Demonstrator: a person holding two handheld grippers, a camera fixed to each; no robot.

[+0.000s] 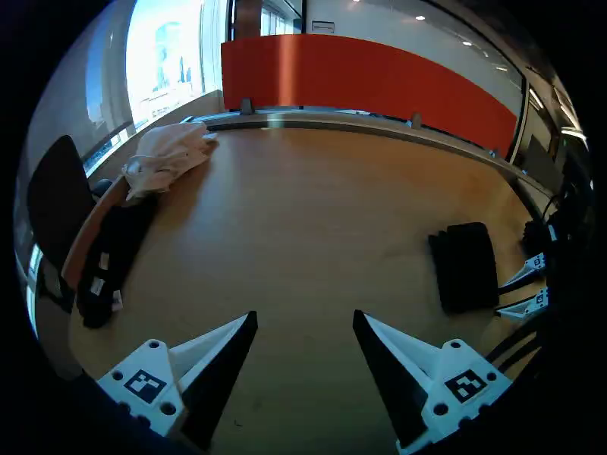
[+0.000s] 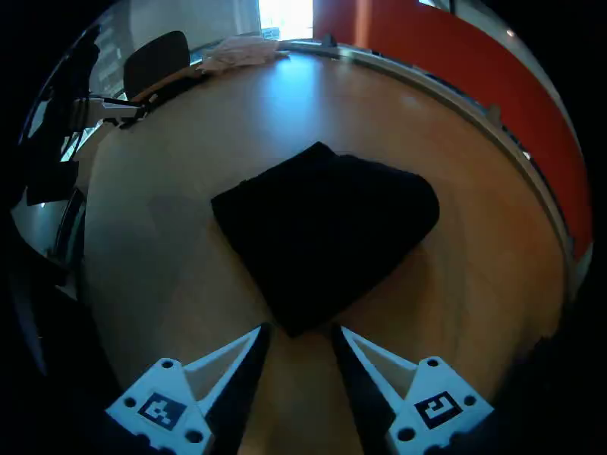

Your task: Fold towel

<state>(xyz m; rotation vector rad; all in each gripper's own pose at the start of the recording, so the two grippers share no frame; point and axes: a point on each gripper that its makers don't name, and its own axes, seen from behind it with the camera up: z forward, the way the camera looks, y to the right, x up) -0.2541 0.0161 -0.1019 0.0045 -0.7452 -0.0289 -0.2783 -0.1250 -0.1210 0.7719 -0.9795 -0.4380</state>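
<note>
The folded black cloth towel (image 2: pixel 326 227) lies flat on the light wooden table (image 2: pixel 485 250). Its near corner reaches just between the tips of the right gripper (image 2: pixel 300 329), whose fingers stand moderately apart, pressing on nothing. The left gripper (image 1: pixel 303 315) (spread wider, empty) hovers over bare tabletop, well apart from the towel.

I see a black towel (image 2: pixel 326 235) mid-frame on the warm orange-brown wood tabletop (image 2: pixel 470 250). My right claw (image 2: pixel 300 327) and left claw (image 1: pixel 303 318) are white with black inner faces and black-and-white square markers. Upper left lies a cream cloth pile (image 1: pixel 167 155), and along the top runs a red-orange partition (image 1: pixel 364 76).
</note>
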